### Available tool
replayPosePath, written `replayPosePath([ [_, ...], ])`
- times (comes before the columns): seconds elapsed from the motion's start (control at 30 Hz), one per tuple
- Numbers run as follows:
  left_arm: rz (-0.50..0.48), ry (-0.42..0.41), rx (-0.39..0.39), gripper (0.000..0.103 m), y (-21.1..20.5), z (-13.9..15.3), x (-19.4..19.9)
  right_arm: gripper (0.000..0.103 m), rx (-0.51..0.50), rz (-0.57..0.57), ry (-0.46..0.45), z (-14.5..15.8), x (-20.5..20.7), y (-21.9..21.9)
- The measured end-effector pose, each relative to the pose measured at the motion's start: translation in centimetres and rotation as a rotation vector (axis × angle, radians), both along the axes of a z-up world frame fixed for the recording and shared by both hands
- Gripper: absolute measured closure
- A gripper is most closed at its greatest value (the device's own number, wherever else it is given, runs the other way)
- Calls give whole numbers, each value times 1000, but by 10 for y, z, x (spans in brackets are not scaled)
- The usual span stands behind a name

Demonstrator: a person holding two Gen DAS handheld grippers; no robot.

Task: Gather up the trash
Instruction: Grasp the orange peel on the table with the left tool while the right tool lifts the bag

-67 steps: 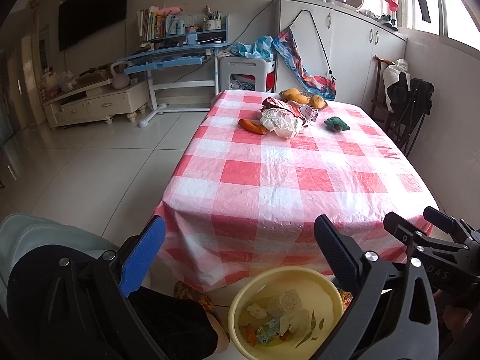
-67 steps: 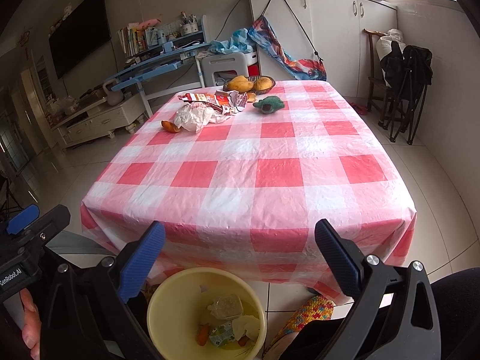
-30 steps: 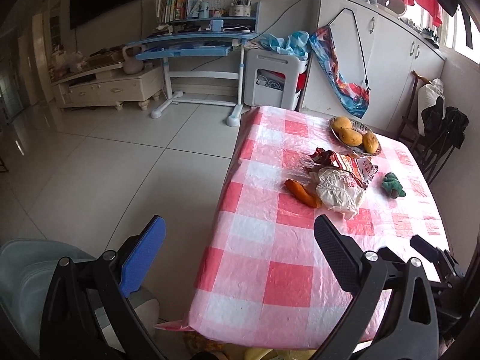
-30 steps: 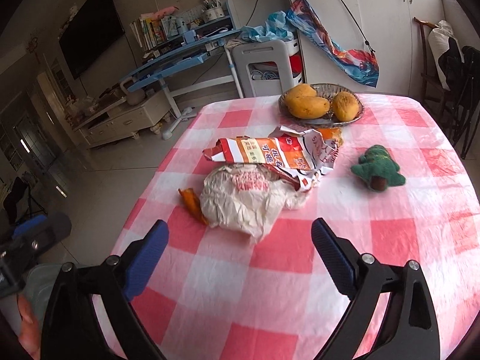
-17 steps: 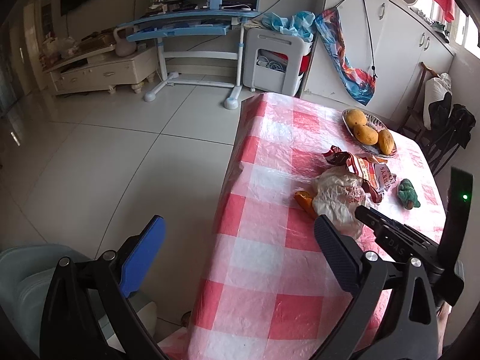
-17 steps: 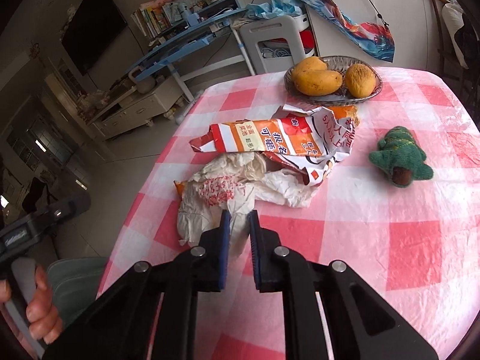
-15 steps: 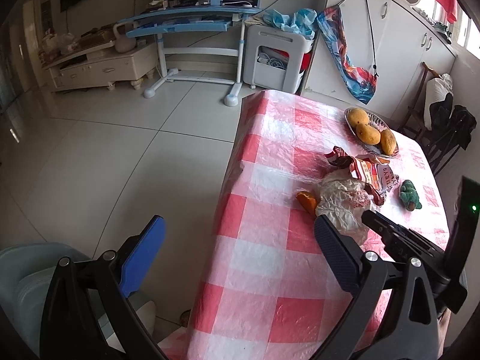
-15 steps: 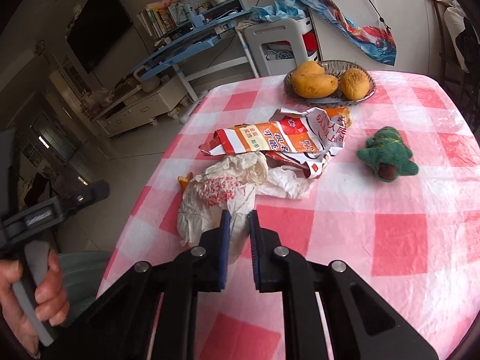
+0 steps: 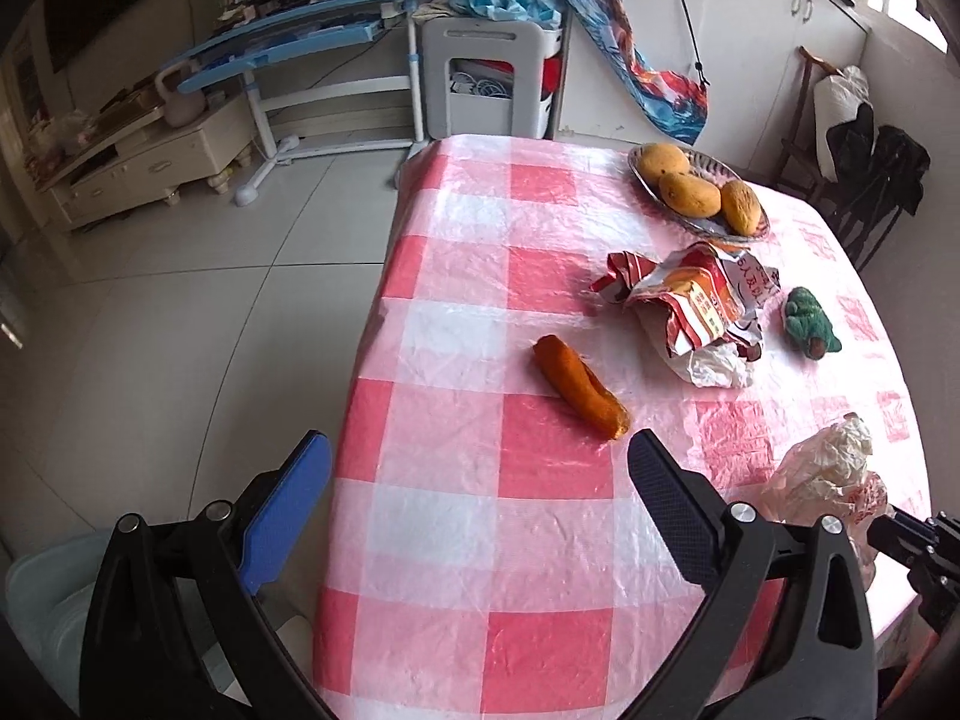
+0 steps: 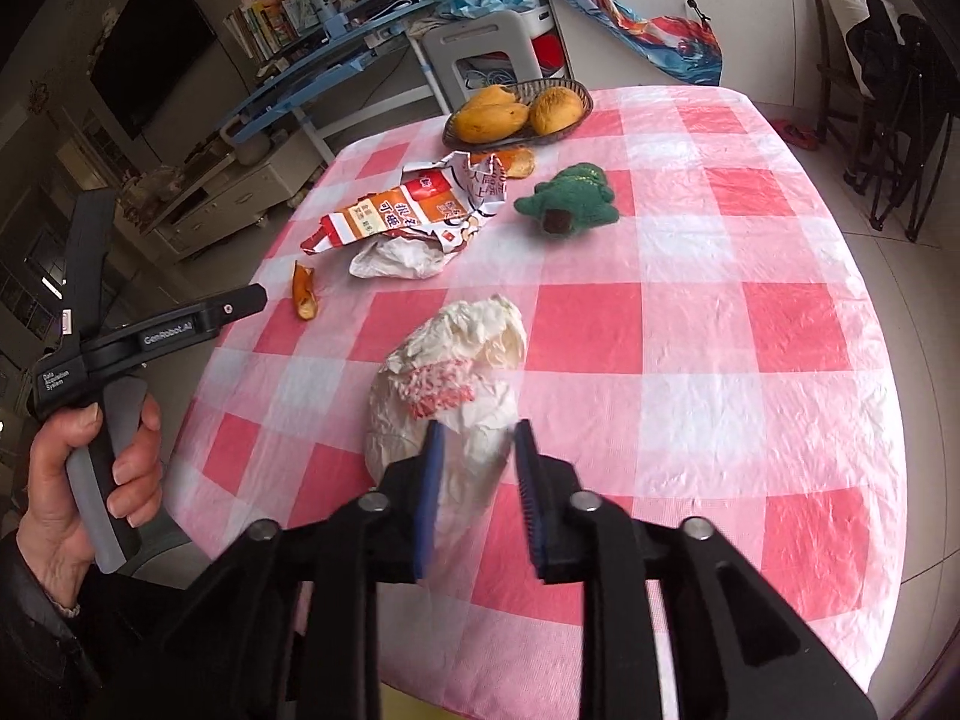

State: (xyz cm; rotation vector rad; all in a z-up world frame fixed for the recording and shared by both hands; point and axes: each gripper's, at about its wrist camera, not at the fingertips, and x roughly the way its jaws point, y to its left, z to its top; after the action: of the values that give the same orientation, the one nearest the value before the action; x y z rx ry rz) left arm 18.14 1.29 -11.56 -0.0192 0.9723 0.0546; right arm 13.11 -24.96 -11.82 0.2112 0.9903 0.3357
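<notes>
**Right wrist view: white wrapper pinched at the near edge**

Right wrist view shows your right claw closed down on the crumpled white wrapper; the two blue pads press into its lower folds, with only the paper between them. The wrapper bulges up ahead of the fingers above the near part of the checked surface; you cannot tell whether its underside touches the cloth.

To your left, your left hand grips the handle of the other tool. In the left wrist view, your left claw stands wide open with nothing between its fingers, held over the surface's near left edge.

Just past that open claw lies an orange peel, flat on the cloth and apart from everything else. Farther on, a torn red and orange snack bag sits over a smaller piece of white paper, the two touching. Beside them to the right lies a green knitted toy, close to the bag but not touching it.

At the far end, a fruit dish holds three yellow-orange fruits. Beyond the surface stand a white stool and a blue desk.
</notes>
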Motion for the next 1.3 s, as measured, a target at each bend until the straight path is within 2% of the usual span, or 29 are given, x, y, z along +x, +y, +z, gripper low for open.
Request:
replayPosePath([
  [0.1, -20, 8, -3, 8, -12, -7, 8, 43, -24, -7, -45, 5, -1, 0],
  [0.17, -24, 11, -7, 8, -19, -12, 14, 37, -26, 1, -54, 3, 1, 4],
  [0.4, -26, 26, -15, 17, -30, -30, 35, 33, -103, 45, -58, -13, 7, 30],
  [0.5, -44, 41, -15, 27, -37, -38, 41, 33, -131, 52, -46, -21, 11, 36],
  [0.53, -52, 45, -10, 35, -39, -40, 42, 33, -138, 52, -37, -24, 12, 37],
  [0.6, -68, 55, -4, 51, -41, -45, 44, 38, -132, 52, -31, -28, 14, 36],
  [0.67, -75, 41, 3, 78, -41, -44, 43, 58, -140, 50, -37, -28, 15, 36],
  [0.7, -80, 43, -13, 80, -39, -43, 42, 69, -121, 50, -34, -28, 16, 33],
  [0.73, -83, 46, -39, 86, -36, -42, 41, 71, -100, 45, -28, -28, 16, 31],
  [0.87, -68, 47, -92, 89, -28, -37, 32, 77, -84, 34, -49, -23, 10, 29],
  [1.2, -24, -16, -271, 89, -1, -4, -32, 77, -47, 30, -80, -15, -9, 29],
  [1.3, -20, -22, -276, 90, -3, -4, -52, 77, -37, 27, -73, -17, -16, 27],
])
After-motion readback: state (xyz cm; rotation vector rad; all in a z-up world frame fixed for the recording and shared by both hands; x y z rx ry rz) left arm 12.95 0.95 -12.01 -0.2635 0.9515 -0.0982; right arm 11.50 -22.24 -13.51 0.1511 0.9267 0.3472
